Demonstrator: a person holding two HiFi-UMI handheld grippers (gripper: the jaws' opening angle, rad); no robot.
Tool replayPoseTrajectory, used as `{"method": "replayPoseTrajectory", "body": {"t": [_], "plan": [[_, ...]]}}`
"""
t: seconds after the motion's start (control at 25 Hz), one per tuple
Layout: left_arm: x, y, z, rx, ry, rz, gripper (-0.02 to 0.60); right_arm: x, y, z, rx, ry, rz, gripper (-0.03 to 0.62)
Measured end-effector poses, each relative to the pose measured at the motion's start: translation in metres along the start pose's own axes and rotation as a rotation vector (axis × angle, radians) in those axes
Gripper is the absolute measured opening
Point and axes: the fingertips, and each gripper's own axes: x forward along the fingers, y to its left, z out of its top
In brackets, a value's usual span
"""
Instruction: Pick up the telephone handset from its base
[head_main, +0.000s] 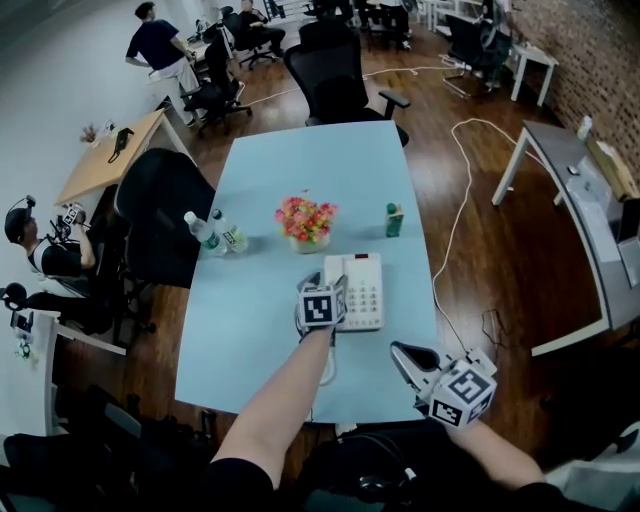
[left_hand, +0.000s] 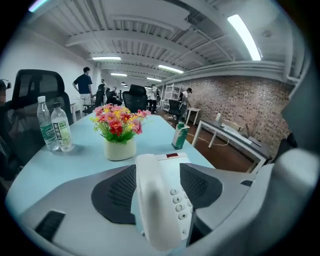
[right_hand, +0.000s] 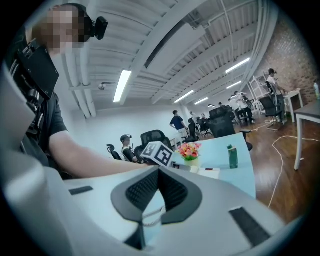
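Observation:
A white telephone base (head_main: 365, 290) stands on the light-blue table (head_main: 260, 330), near its front right. In the left gripper view its white handset (left_hand: 157, 210) rests along the left side of the base (left_hand: 172, 161), beside the keypad. My left gripper (head_main: 328, 284) (left_hand: 157, 192) reaches over the phone, open wide, with the handset between its dark pads (left_hand: 112, 197); I see no pad pressing on it. My right gripper (head_main: 402, 354) (right_hand: 159, 173) hangs off the table's front right corner, pads touching at the tips and holding nothing. A coiled cord (right_hand: 150, 217) shows below them.
A pot of flowers (head_main: 306, 222) sits mid-table, two water bottles (head_main: 214, 234) at its left and a green carton (head_main: 394, 220) at its right. Black office chairs stand at the far end (head_main: 335, 80) and left side (head_main: 160, 215). A white cable (head_main: 455, 200) trails across the wooden floor. People sit at desks beyond.

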Motion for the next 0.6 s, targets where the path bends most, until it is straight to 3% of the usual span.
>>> {"method": "replayPoseTrajectory", "body": {"t": [0.28, 0.6], "plan": [[0.056, 0.022, -0.019, -0.009, 0.122, 0.085, 0.270, 0.011, -0.031, 0.011, 0.011, -0.002, 0.022, 0.018], [0.075, 0.022, -0.031, -0.048, 0.156, 0.079, 0.271, 0.005, -0.059, 0.004, 0.053, 0.016, -0.014, 0.018]]}}
